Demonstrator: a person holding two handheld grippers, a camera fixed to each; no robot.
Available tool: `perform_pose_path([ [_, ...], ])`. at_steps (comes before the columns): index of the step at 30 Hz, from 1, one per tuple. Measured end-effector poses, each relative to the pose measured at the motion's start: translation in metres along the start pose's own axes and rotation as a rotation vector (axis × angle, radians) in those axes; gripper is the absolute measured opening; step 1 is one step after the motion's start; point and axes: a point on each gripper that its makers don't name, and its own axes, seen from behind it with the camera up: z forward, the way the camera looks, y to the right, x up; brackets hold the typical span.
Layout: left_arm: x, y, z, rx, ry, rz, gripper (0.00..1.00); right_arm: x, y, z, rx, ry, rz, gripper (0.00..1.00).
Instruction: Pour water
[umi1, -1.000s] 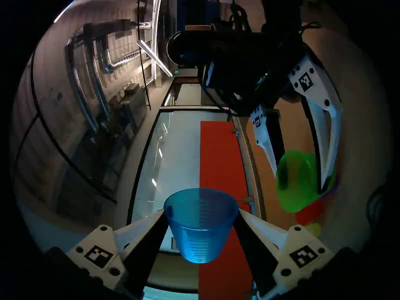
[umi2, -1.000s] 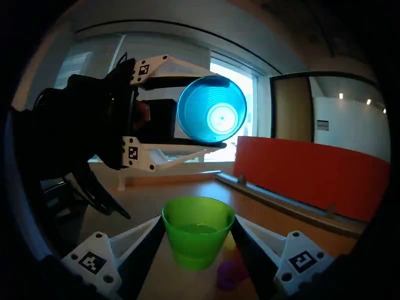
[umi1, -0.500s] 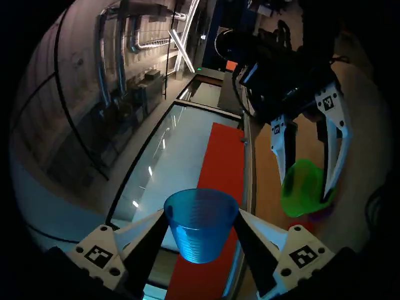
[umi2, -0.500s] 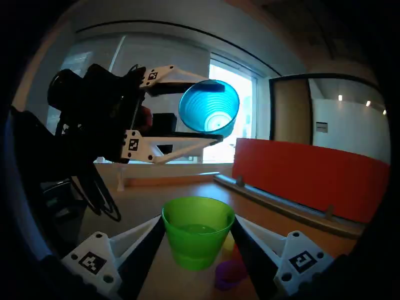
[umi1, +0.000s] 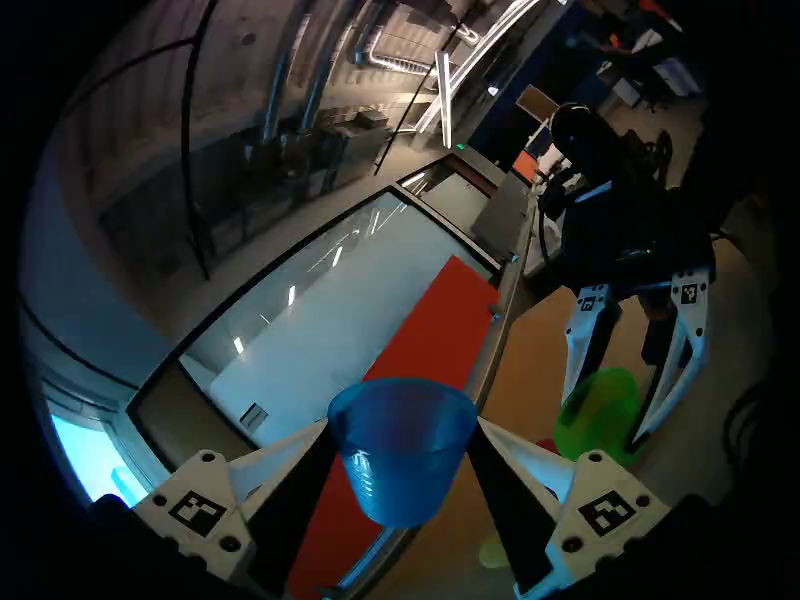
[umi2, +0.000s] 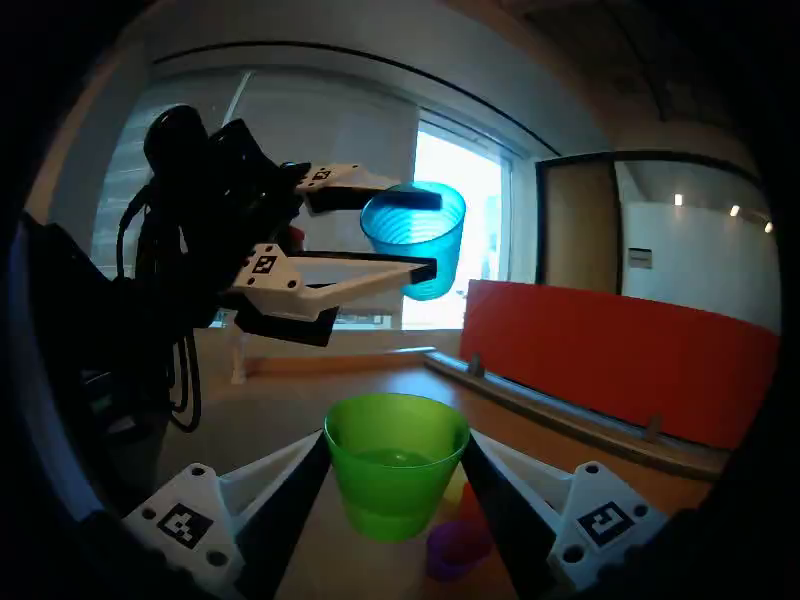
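Right gripper view: the right gripper (umi2: 395, 450) is clamped on a green cup (umi2: 395, 470), both fingers pressing its sides. Water (umi2: 395, 457) sits low in this cup. The left gripper (umi2: 432, 233) grips a blue cup (umi2: 415, 240) the same way, holding it up and to the left, well apart from the green cup and close to upright. Whether water remains in the blue cup cannot be told.

Hazards:
- Tilting the right gripper is likely to spill water onto the table (umi2: 290, 400).
- Loosening either grip would probably drop a cup.

Obstructions: a small purple cup (umi2: 455, 548) and a yellow object (umi2: 458, 485) lie just beside the green cup's base and could be knocked when it is lowered. A red panel (umi2: 620, 350) borders the table's far edge.
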Motion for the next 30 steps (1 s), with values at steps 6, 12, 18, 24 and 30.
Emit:
perform_pose_path([
  [6, -0.006, 0.000, -0.002, -0.004, -0.001, -0.179, 0.86, 0.005, 0.000, 0.000, -0.003, 0.008, 0.001, 0.91],
  [12, -0.006, 0.000, -0.006, -0.022, 0.020, -0.379, 0.86, 0.007, 0.001, 0.000, -0.007, 0.009, -0.002, 0.91],
  [18, -0.012, -0.003, -0.009, -0.032, 0.016, -0.523, 0.86, 0.009, 0.001, 0.000, -0.011, 0.016, -0.001, 0.91],
  [24, -0.019, 0.005, -0.007, -0.056, -0.001, -0.661, 0.86, 0.011, 0.001, -0.002, -0.013, 0.020, 0.000, 0.91],
  [30, -0.029, 0.010, -0.005, -0.077, -0.030, -0.750, 0.86, 0.012, 0.001, -0.004, -0.016, 0.018, -0.002, 0.91],
])
